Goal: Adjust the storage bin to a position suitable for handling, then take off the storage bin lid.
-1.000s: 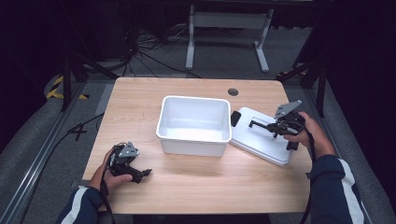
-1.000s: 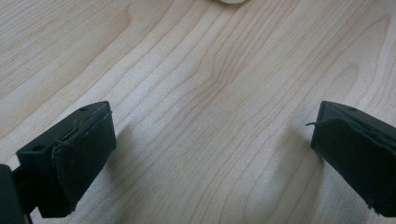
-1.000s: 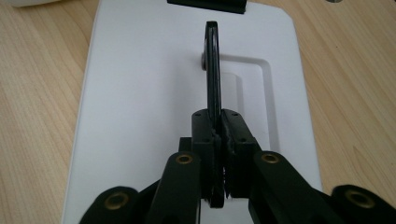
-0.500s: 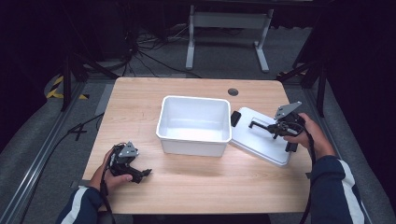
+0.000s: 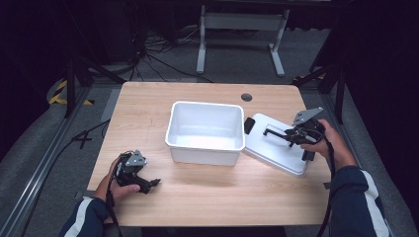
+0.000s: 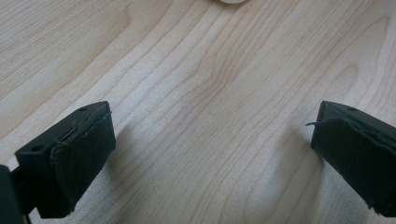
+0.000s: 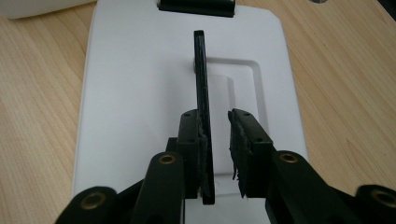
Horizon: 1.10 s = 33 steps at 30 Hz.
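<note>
A white bin (image 5: 205,104) stands mid-table. To its right lies its white lid (image 5: 269,150), a black clip (image 5: 248,125) at the end nearest the bin. My right gripper (image 5: 282,134) sits over the lid. In the right gripper view the lid's (image 7: 135,93) thin black handle (image 7: 201,70) stands upright between the jaws of this gripper (image 7: 217,116). The left pad touches the handle and a narrow gap separates it from the right pad. My left gripper (image 5: 152,183) rests low at the table's front left, jaws wide open (image 6: 215,121) over bare wood.
The wooden table (image 5: 148,113) has a round cable hole (image 5: 246,97) near its back edge. A cable runs off the left edge to the floor. Dark stands and a metal frame sit beyond the table.
</note>
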{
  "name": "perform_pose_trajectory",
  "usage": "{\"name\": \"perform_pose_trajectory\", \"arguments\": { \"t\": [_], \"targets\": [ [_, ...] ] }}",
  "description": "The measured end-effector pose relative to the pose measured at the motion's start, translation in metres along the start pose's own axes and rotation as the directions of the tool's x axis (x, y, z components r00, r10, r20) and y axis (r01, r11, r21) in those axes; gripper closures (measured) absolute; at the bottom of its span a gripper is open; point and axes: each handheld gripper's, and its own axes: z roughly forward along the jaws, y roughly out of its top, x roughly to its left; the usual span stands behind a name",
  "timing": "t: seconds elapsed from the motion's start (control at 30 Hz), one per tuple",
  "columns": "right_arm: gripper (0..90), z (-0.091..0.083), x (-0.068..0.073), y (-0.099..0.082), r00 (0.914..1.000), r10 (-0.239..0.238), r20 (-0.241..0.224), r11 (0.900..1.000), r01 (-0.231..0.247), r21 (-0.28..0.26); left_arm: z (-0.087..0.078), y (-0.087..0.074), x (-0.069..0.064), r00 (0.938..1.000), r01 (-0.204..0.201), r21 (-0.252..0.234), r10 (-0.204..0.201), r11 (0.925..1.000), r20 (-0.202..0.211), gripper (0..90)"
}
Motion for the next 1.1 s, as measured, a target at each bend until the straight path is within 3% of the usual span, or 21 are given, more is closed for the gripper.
{"name": "perform_pose_trajectory", "arguments": {
  "t": [0.57,0.87,1.1],
  "targets": [
    [58.2,-0.015,0.008,-0.002,0.9971,0.036,0.067,0.9976,-0.032,-0.062,0.000,0.000,0.000,1.0000,-0.003,0.006,0.003,1.0000,0.004,0.2],
    [50.3,-0.029,0.021,-0.009,0.9916,0.093,0.090,0.9873,-0.080,-0.137,-0.001,0.000,0.000,1.0000,0.001,0.003,-0.001,1.0000,-0.002,0.4],
    [47.5,-0.040,0.035,-0.017,0.9921,0.093,0.084,0.9828,-0.078,-0.167,-0.001,0.000,0.000,1.0000,0.002,0.004,-0.002,1.0000,-0.002,0.4]
  ]
}}
